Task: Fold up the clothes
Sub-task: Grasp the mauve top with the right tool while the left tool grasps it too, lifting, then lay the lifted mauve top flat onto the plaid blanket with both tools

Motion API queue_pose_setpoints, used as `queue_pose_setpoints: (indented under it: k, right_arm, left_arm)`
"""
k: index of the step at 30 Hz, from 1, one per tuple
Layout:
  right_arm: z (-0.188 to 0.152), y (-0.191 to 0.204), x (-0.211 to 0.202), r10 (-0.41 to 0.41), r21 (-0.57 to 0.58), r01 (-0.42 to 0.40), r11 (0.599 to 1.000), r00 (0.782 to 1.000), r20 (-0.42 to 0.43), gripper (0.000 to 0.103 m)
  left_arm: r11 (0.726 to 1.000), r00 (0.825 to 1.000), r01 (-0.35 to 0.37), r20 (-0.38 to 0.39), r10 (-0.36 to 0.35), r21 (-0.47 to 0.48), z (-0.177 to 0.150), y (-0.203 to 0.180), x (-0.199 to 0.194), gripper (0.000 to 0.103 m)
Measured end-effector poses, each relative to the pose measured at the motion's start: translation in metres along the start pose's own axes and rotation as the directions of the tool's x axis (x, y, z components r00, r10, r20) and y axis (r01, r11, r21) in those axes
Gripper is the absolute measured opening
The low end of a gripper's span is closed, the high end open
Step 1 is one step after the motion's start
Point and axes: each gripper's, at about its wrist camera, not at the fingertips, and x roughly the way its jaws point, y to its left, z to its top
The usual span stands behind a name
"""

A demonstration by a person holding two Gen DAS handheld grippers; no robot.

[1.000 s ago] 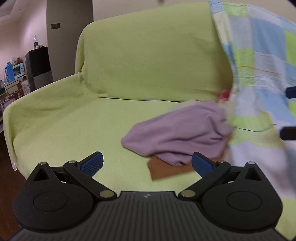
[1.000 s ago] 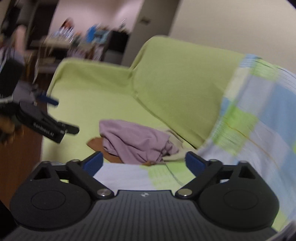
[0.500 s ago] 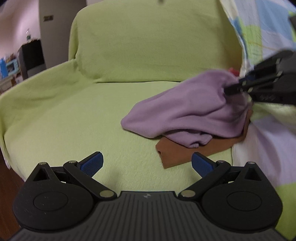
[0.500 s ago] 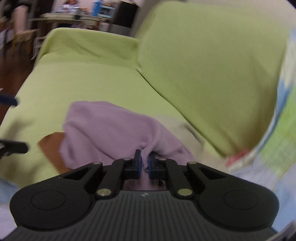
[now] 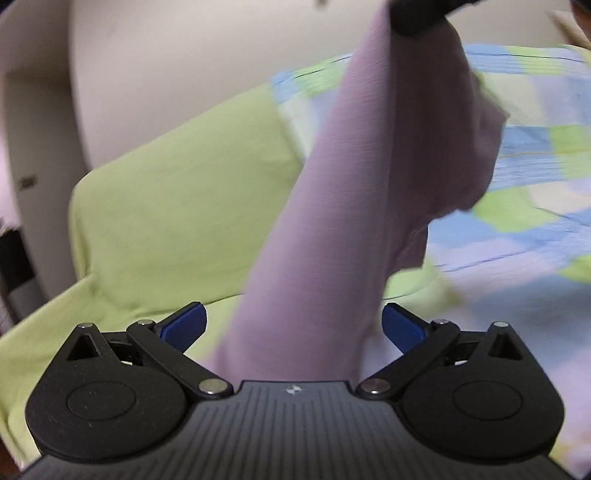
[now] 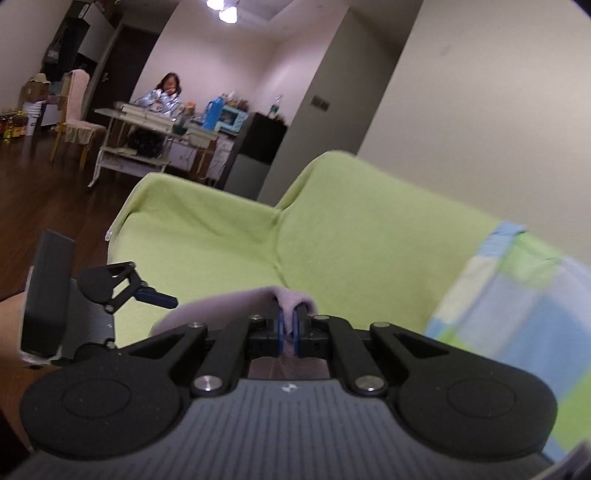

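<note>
A lilac garment [image 5: 354,206] hangs in the air above the green sofa [image 5: 177,206]. My right gripper [image 6: 290,328] is shut on a fold of the lilac garment [image 6: 291,299] and holds it up; it also shows at the top of the left wrist view [image 5: 417,14]. My left gripper [image 5: 291,325] is open, its blue pads [image 5: 184,325] on either side of the hanging cloth, not closed on it. It also shows in the right wrist view [image 6: 155,295], low on the left.
A blue, green and white checked blanket [image 5: 517,192] covers the sofa's right part, also in the right wrist view [image 6: 517,295]. Behind the sofa's left arm [image 6: 192,206] are a dark wood floor [image 6: 48,192], a cluttered table [image 6: 147,122] and a seated person [image 6: 166,92].
My right gripper has lifted the lilac garment off the sofa seat, high into the air. My left gripper has tilted up and come in under the hanging cloth, staying open.
</note>
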Motion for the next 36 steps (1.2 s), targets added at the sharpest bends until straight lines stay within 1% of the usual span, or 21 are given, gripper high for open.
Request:
queue_pose_setpoints:
  k: [1,2,3,4,7,9,11,14,15,17,18,21,23,25,27,28,30,32,33,34,36]
  right_arm:
    - [-0.001,-0.002,-0.018,-0.013,0.007,0.013,1.0,1.0,-0.002,0.002]
    - [0.001,-0.005,-0.027,-0.021,0.012,0.021,1.0,1.0,-0.006,0.002]
    - [-0.004,-0.006,-0.054,-0.043,0.032,0.044,0.999,0.999,-0.02,0.002]
    - [-0.01,-0.006,-0.075,-0.065,0.046,0.066,0.997,0.997,-0.029,0.002]
    - [-0.02,-0.004,-0.114,-0.121,0.084,0.125,0.989,0.992,-0.044,0.002]
    - [-0.024,-0.008,-0.154,-0.2,0.126,0.203,0.971,0.979,-0.039,0.002]
    - [-0.026,-0.015,-0.189,-0.266,0.164,0.267,0.95,0.964,-0.024,0.002]
    - [-0.029,-0.025,-0.241,-0.36,0.215,0.353,0.911,0.933,-0.007,0.002]
    - [-0.031,-0.026,-0.257,-0.388,0.227,0.379,0.897,0.922,-0.004,0.002]
    - [-0.037,-0.03,-0.304,-0.456,0.259,0.441,0.86,0.89,-0.002,0.002]
    - [-0.038,-0.029,-0.317,-0.478,0.264,0.461,0.847,0.878,0.0,0.002]
    - [-0.045,-0.03,-0.348,-0.543,0.251,0.527,0.812,0.84,-0.009,0.002]
    - [-0.049,-0.041,-0.355,-0.568,0.252,0.555,0.793,0.823,-0.025,0.002]
    - [-0.058,-0.062,-0.361,-0.591,0.266,0.58,0.77,0.805,-0.046,0.002]
    - [-0.069,-0.087,-0.36,-0.612,0.288,0.602,0.745,0.788,-0.065,0.002]
    - [-0.074,-0.099,-0.357,-0.629,0.286,0.621,0.73,0.774,-0.072,0.002]
    - [-0.082,-0.123,-0.351,-0.667,0.275,0.66,0.698,0.74,-0.084,0.002]
    - [-0.086,-0.136,-0.347,-0.711,0.235,0.702,0.672,0.701,-0.059,0.002]
    - [-0.087,-0.137,-0.347,-0.722,0.218,0.712,0.667,0.69,-0.044,0.003]
    - [-0.088,-0.137,-0.348,-0.731,0.202,0.72,0.664,0.682,-0.029,0.003]
    - [-0.096,-0.123,-0.354,-0.727,0.178,0.717,0.674,0.686,-0.011,0.003]
  left_arm:
    - [0.999,1.0,0.026,-0.006,-0.026,0.023,0.003,-0.01,-0.006,0.068]
    - [0.997,0.998,0.064,-0.016,-0.063,0.049,0.006,-0.021,-0.014,0.058]
    - [0.991,0.994,0.108,-0.03,-0.106,0.075,0.011,-0.033,-0.022,0.037]
    - [0.983,0.988,0.152,-0.044,-0.148,0.1,0.015,-0.045,-0.03,0.012]
    - [0.957,0.969,0.247,-0.034,-0.244,0.153,0.036,-0.067,-0.055,0.011]
    - [0.932,0.949,0.309,0.004,-0.316,0.19,0.057,-0.079,-0.074,0.011]
    - [0.899,0.918,0.369,0.058,-0.392,0.237,0.087,-0.09,-0.098,0.011]
    - [0.845,0.86,0.457,0.106,-0.5,0.277,0.122,-0.103,-0.123,0.011]
    - [0.829,0.841,0.478,0.121,-0.527,0.291,0.132,-0.107,-0.13,0.011]
    - [0.802,0.808,0.506,0.151,-0.57,0.319,0.152,-0.119,-0.143,0.011]
    - [0.791,0.796,0.511,0.162,-0.583,0.336,0.162,-0.128,-0.148,0.011]
    - [0.768,0.783,0.512,0.158,-0.601,0.384,0.183,-0.157,-0.142,0.011]
    - [0.745,0.77,0.525,0.142,-0.622,0.411,0.197,-0.178,-0.124,0.011]
    - [0.727,0.76,0.535,0.132,-0.637,0.431,0.218,-0.198,-0.093,0.011]
    - [0.726,0.755,0.524,0.152,-0.638,0.445,0.242,-0.214,-0.065,0.012]
    - [0.728,0.753,0.517,0.165,-0.637,0.451,0.254,-0.221,-0.051,0.012]
    - [0.738,0.741,0.51,0.211,-0.638,0.441,0.267,-0.228,-0.032,0.012]
    - [0.761,0.729,0.457,0.296,-0.617,0.461,0.279,-0.234,-0.02,0.012]
    - [0.768,0.727,0.442,0.317,-0.61,0.464,0.277,-0.237,-0.024,0.012]
    - [0.77,0.715,0.435,0.34,-0.611,0.467,0.27,-0.239,-0.03,0.012]
    - [0.757,0.699,0.44,0.345,-0.626,0.483,0.252,-0.24,-0.037,0.013]
